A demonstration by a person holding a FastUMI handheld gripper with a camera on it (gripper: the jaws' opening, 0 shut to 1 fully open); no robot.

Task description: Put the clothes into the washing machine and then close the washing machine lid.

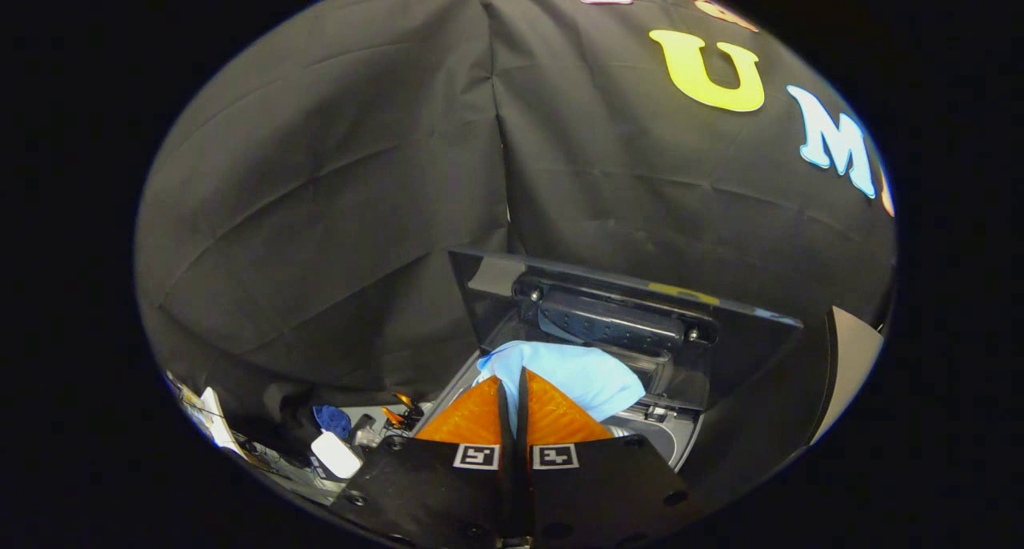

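The washing machine point(664, 441) is sitting just ahead of and below the fingers, its opening lying from about twelve to two o'clock of them. The lid point(616, 325) is standing raised at twelve o'clock beyond the opening, its inner face turned toward the camera, so the drum is accessible. The light blue garment point(588, 373) is hanging at the fingertips, spreading toward one o'clock over the opening. The gripper point(512, 385) is holding its fingers pressed almost together, with only a thin slit showing between them; they appear to be pinching a fold of the garment, though the contact itself is hidden behind the fingers. Small clutter point(336, 449), including a white container, is lying at nine o'clock on a lower surface, well apart from the work.

Judgement: the step in hand is carrying the garment over the drum. Doing it well is calling for lowering the fingertips inside the rim before parting them, keeping the cloth clear of the hinge at twelve o'clock, and confirming no fabric is trailing over the rim before attending to the lid
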